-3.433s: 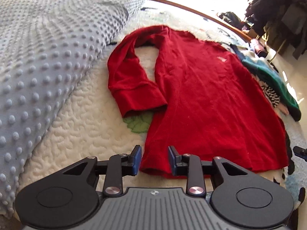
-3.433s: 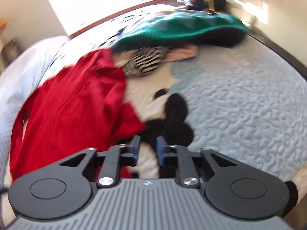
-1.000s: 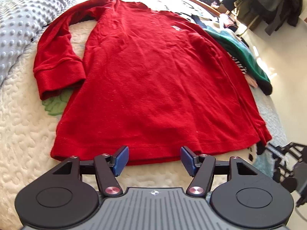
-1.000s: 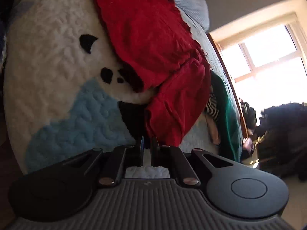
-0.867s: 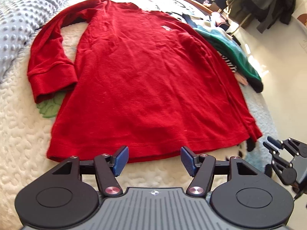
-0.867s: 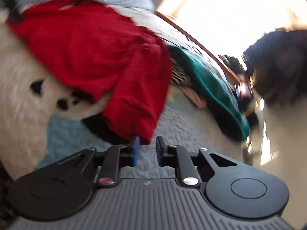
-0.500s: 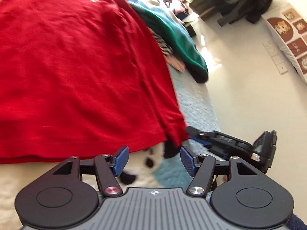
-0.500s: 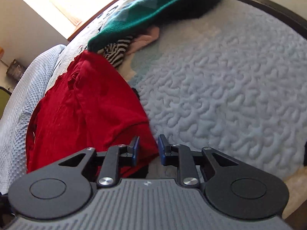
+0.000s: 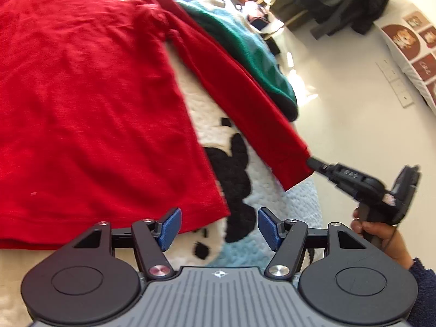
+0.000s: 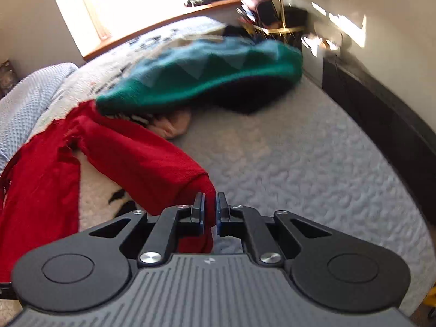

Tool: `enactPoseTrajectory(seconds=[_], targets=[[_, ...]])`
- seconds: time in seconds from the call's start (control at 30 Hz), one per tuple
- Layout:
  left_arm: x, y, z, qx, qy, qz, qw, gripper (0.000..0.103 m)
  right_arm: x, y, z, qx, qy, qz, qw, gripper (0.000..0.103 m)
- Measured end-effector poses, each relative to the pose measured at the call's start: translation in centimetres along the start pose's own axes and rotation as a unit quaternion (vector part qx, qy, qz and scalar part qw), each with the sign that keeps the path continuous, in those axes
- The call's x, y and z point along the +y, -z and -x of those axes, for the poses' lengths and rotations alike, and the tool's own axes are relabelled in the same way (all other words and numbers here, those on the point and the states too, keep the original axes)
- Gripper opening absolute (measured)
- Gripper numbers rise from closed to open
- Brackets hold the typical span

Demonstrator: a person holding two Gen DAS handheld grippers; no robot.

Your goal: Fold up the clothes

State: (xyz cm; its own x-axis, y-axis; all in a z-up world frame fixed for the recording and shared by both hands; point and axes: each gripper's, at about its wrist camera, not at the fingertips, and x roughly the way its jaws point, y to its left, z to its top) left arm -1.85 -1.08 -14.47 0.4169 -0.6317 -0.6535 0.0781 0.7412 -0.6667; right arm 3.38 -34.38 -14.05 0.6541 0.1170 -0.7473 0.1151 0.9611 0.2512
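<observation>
A red long-sleeved shirt point(image 9: 90, 103) lies flat on the quilted bed. Its right sleeve point(image 9: 245, 92) is stretched out away from the body toward the bed's edge. My right gripper point(image 10: 209, 209) is shut on the cuff of that sleeve point(image 10: 201, 188) and holds it taut; it also shows in the left wrist view point(image 9: 313, 162) at the cuff. My left gripper point(image 9: 218, 226) is open and empty, hovering just past the shirt's hem near its right corner.
A green and teal sweater point(image 10: 207, 73) lies heaped past the sleeve, with striped and pink clothes point(image 10: 174, 122) under it. The quilt point(image 10: 299, 158) has a black-and-white panda pattern point(image 9: 231, 163). A dotted grey blanket point(image 10: 27, 95) lies at the far left. A dark bed frame point(image 10: 381, 103) runs along the right.
My right gripper has pulled the right sleeve out from the shirt's body, straight and taut. My left gripper has swung right along the hem, staying open.
</observation>
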Motion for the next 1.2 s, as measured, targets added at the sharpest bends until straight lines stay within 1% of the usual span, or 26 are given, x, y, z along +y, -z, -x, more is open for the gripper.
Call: enactPoseTrajectory(seconds=[0.07,0.13,0.17,0.2,0.23,0.27,0.3,0.33,0.37,0.4,0.43,0.47,0.5,0.53,0.57,0.67,0.73,0.8,0.83,0.93,1.0,1.03,1.07,1.1,1.13,1.2], targets=[[1.3,0.0,1.3,-0.005,-0.006,0.009,0.9999,0.065,-0.2,1.0,-1.9,0.013,0.019,-0.014,1.000,0.009],[2.9,-0.2,3.7,-0.016,-0.031,0.006,0.9994,0.065,-0.4,1.9,-2.0,0.005,0.026,-0.038,0.999,0.011],[3.8,-0.3,5.0,-0.021,-0.044,0.004,0.9988,0.065,-0.4,1.9,-1.9,0.007,0.029,-0.039,0.999,0.016],[4.6,-0.4,6.2,-0.027,-0.057,0.002,0.9980,0.065,-0.2,1.7,-1.7,0.012,0.039,-0.035,0.999,0.021],[5.7,-0.2,7.7,-0.038,-0.074,0.001,0.9965,0.065,0.2,1.5,-1.1,0.009,0.061,-0.022,0.998,0.028],[6.9,0.1,9.5,-0.053,-0.096,0.003,0.9940,0.066,0.9,1.5,-0.1,-0.007,0.084,0.004,0.996,0.028],[8.2,0.4,11.3,-0.068,-0.117,0.010,0.9907,0.067,2.0,1.7,1.1,-0.029,0.095,0.035,0.994,0.027],[9.4,0.7,12.9,-0.084,-0.136,0.019,0.9869,0.068,3.1,2.0,2.1,-0.045,0.083,0.061,0.994,0.027],[10.5,1.0,14.1,-0.099,-0.153,0.032,0.9828,0.068,4.4,2.5,3.0,-0.046,0.049,0.078,0.995,0.027],[11.7,1.2,15.2,-0.113,-0.169,0.046,0.9781,0.069,5.5,3.0,3.5,-0.029,-0.005,0.081,0.996,0.027],[13.0,1.3,16.0,-0.126,-0.186,0.062,0.9725,0.069,6.4,3.7,3.4,-0.005,-0.052,0.071,0.996,0.026],[14.1,1.3,16.6,-0.135,-0.193,0.078,0.9689,0.069,7.6,4.6,2.9,0.023,-0.093,0.050,0.994,0.025],[15.0,1.4,16.9,-0.140,-0.186,0.094,0.9679,0.069,8.7,5.5,2.2,0.044,-0.116,0.035,0.992,0.025],[15.5,1.4,17.0,-0.143,-0.181,0.104,0.9674,0.069,9.7,6.4,1.4,0.058,-0.129,0.026,0.990,0.025],[16.0,1.4,17.1,-0.145,-0.177,0.113,0.9670,0.069,10.6,7.1,0.8,0.068,-0.137,0.017,0.988,0.025],[15.9,1.2,16.7,-0.147,-0.184,0.096,0.9670,0.069,12.0,8.7,-0.8,0.087,-0.135,-0.019,0.987,0.027],[15.9,1.2,16.8,-0.146,-0.188,0.093,0.9668,0.069,12.5,9.2,-0.8,0.078,-0.128,-0.033,0.988,0.027],[15.7,1.3,16.8,-0.148,-0.193,0.083,0.9666,0.070,13.0,9.5,-0.5,0.078,-0.129,-0.033,0.988,0.019],[15.6,1.3,16.8,-0.147,-0.197,0.079,0.9661,0.070,12.9,9.6,-0.4,0.085,-0.137,-0.034,0.986,0.017],[15.3,2.1,17.1,-0.173,-0.209,0.086,0.9586,0.070,12.9,9.8,-0.1,0.090,-0.133,-0.025,0.987,0.017],[15.3,2.4,17.7,-0.197,-0.213,0.080,0.9537,0.071,12.6,10.0,-0.1,0.091,-0.135,-0.041,0.986,0.017],[15.3,2.5,17.8,-0.202,-0.227,0.078,0.9495,0.071,12.6,10.0,-0.2,0.091,-0.135,-0.048,0.986,0.017],[15.5,2.4,17.8,-0.201,-0.238,0.081,0.9468,0.074,12.5,10.0,-0.3,0.091,-0.134,-0.051,0.985,0.017],[16.0,2.2,17.6,-0.190,-0.235,0.093,0.9488,0.075,12.5,10.0,-0.3,0.091,-0.134,-0.054,0.985,0.017],[16.5,2.0,17.4,-0.176,-0.230,0.105,0.9513,0.073,12.5,10.0,-0.3,0.092,-0.134,-0.053,0.985,0.017],[17.3,2.1,17.2,-0.171,-0.211,0.120,0.9549,0.073,12.6,10.1,-0.3,0.092,-0.133,-0.047,0.986,0.017]])
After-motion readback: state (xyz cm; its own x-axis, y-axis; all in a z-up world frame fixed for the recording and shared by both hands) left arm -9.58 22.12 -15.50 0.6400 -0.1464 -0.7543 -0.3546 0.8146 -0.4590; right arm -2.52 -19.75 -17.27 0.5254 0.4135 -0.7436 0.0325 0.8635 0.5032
